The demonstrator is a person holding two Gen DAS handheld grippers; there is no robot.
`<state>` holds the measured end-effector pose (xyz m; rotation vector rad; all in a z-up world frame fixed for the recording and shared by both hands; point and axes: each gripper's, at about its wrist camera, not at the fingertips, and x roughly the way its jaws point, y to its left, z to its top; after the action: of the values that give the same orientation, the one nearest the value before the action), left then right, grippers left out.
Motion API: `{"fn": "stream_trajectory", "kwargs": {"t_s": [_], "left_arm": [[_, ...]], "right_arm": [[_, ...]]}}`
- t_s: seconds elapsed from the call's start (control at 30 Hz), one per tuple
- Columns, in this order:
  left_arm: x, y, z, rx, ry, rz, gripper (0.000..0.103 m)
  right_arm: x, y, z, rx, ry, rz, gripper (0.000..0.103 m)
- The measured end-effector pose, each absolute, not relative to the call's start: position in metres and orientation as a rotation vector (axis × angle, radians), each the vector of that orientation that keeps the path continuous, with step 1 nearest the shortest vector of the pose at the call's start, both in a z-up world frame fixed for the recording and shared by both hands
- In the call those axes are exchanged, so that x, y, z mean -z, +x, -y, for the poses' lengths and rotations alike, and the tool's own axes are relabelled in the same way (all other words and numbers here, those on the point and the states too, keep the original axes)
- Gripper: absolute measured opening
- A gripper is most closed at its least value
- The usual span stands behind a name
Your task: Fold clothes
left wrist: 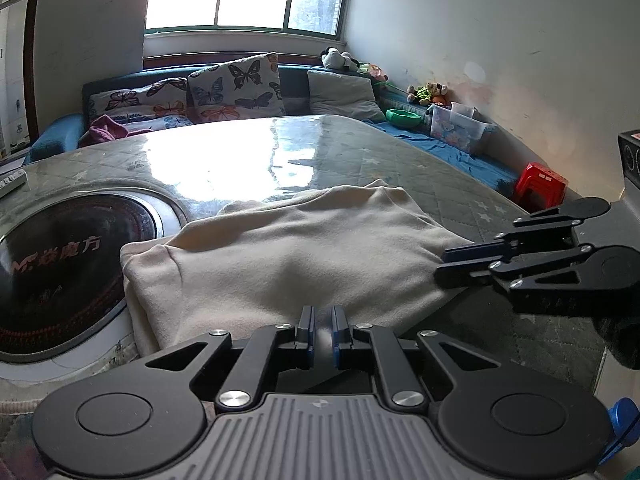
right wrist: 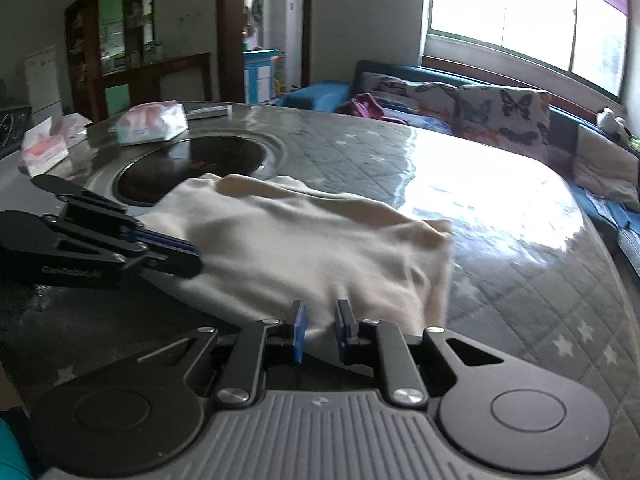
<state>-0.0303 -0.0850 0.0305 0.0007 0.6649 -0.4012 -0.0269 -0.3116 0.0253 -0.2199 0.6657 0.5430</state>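
Note:
A cream garment point(left wrist: 280, 256) lies folded on the glass-topped table, its far left corner near the round black cooktop. It also shows in the right wrist view point(right wrist: 304, 248). My left gripper point(left wrist: 323, 320) is at the garment's near edge with its jaws almost closed on the hem. It also shows in the right wrist view point(right wrist: 192, 258), at the garment's left edge. My right gripper point(right wrist: 320, 320) has its jaws slightly apart with the cloth's near edge between them. It also shows in the left wrist view point(left wrist: 448, 262), at the garment's right edge.
A round black cooktop point(left wrist: 60, 264) is set into the table point(left wrist: 380, 160) left of the garment. Tissue packs point(right wrist: 152, 124) lie at the table's far side. A sofa with butterfly cushions point(left wrist: 236, 88), a storage box point(left wrist: 460, 126) and a red stool point(left wrist: 540, 184) stand beyond.

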Motion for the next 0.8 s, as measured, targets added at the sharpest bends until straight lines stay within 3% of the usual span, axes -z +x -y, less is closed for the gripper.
{"fn": "stream_trajectory", "kwargs": {"t_s": [0.8], "left_arm": [[-0.035, -0.057, 0.036, 0.261, -0.129, -0.683, 0.011]], "right_arm": [[-0.022, -0.021, 0.335, -0.475, -0.178, -0.696, 0.014]]}}
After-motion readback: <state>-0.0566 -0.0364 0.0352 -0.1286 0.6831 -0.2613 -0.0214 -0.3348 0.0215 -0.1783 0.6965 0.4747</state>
